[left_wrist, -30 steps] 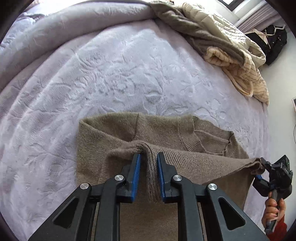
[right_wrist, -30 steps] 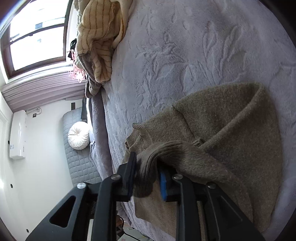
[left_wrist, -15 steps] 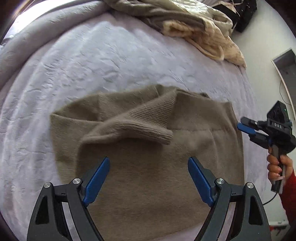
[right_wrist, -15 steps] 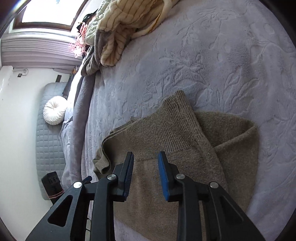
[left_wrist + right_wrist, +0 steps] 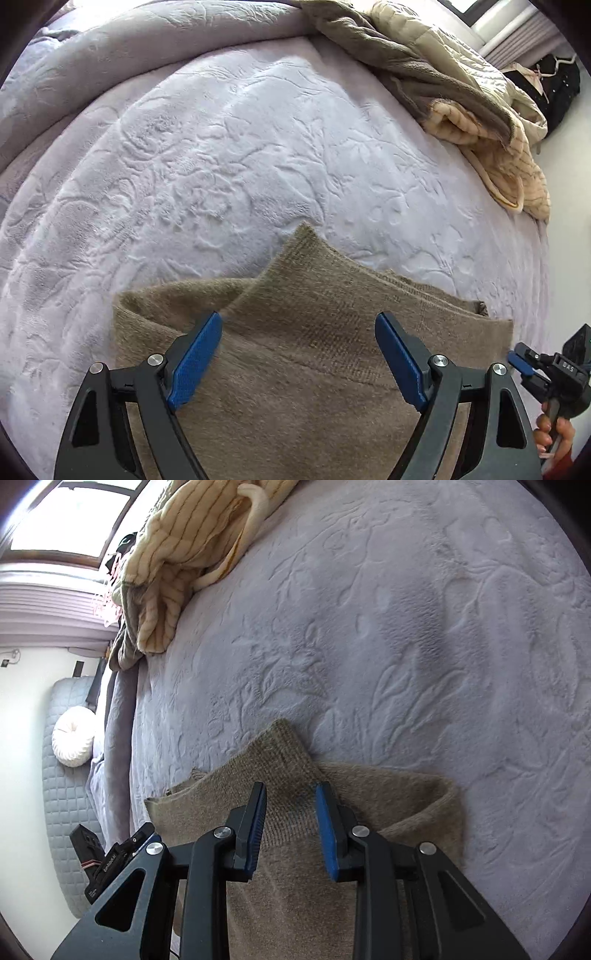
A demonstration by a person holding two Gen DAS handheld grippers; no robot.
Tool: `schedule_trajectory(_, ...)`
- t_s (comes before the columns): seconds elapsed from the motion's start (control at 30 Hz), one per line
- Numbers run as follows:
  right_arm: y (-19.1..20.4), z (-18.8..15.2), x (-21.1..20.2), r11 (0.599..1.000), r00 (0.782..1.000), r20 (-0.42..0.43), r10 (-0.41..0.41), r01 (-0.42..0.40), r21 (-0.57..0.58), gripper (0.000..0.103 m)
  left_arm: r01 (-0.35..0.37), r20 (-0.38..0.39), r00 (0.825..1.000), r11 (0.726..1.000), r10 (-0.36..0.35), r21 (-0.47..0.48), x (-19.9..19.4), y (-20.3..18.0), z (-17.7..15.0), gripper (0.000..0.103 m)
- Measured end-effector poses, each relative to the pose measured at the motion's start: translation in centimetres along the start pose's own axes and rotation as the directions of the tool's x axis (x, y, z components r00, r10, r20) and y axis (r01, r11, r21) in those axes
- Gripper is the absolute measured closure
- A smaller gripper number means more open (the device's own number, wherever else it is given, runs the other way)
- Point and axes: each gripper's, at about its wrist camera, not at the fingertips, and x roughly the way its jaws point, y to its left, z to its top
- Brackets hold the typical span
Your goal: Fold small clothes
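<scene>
A brown knitted sweater [image 5: 314, 350] lies folded on the pale lilac bedspread [image 5: 221, 166], its ribbed hem edge on top and pointing away. It also shows in the right wrist view [image 5: 295, 805]. My left gripper [image 5: 299, 332] is wide open and empty, just above the sweater's folded top. My right gripper [image 5: 291, 805] is open with a narrower gap, empty, over the ribbed hem. The right gripper also shows at the lower right of the left wrist view [image 5: 517, 360], beside the sweater's right edge.
A heap of cream and grey clothes [image 5: 461, 92] lies at the far right of the bed, also in the right wrist view [image 5: 192, 554]. A rolled lilac blanket [image 5: 110, 55] runs along the far edge. A white round cushion [image 5: 72, 740] sits beyond the bed edge.
Both grippers let go of the sweater's hem after folding it over. The left gripper opened wide; both have since moved closer over the folded sweater.
</scene>
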Motion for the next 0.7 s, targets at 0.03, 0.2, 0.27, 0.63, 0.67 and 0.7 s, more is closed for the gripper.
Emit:
schedule_trajectory(0.03, -0.3, 0.0, -0.4, 1.000, 1.000, 0.008, -0.030, 0.030, -0.002, 0.062, -0.060, 0.004, 0.998, 0.998, 0.060, 0.004, -0.1, 0.3, 0.2, 0.017)
schedule_trajectory(0.2, -1.6, -1.1, -2.0, 1.000, 1.000, 0.007, 0.009, -0.009, 0.022, 0.061, -0.039, -0.027, 0.999, 0.999, 0.038, -0.038, -2.4, 2.6, -1.4, 0.017)
schedule_trajectory(0.27, -2.0, -2.1, -2.9, 1.000, 1.000, -0.006, 0.024, -0.024, 0.003, 0.060, -0.047, -0.048, 0.998, 0.999, 0.046, -0.006, -3.7, 3.0, -2.6, 0.017)
schedule_trajectory(0.63, -4.7, -11.8, -4.9, 0.990, 0.970, -0.229, 0.079, -0.103, -0.097, 0.058, -0.031, -0.218, 0.975, 0.999, 0.038, 0.036, -6.2, 7.8, -11.6, 0.017)
schedule_trajectory(0.67, -5.1, -12.6, -5.0, 0.990, 0.968, -0.240, 0.078, -0.104, -0.095, 0.058, -0.024, -0.226, 0.974, 0.999, 0.030, 0.027, -6.2, 8.3, -12.3, 0.017)
schedule_trajectory(0.7, -5.5, -13.2, -5.0, 0.990, 0.965, -0.249, 0.080, -0.105, -0.090, 0.058, -0.017, -0.231, 0.973, 1.000, 0.021, 0.021, -6.2, 8.7, -12.8, 0.017)
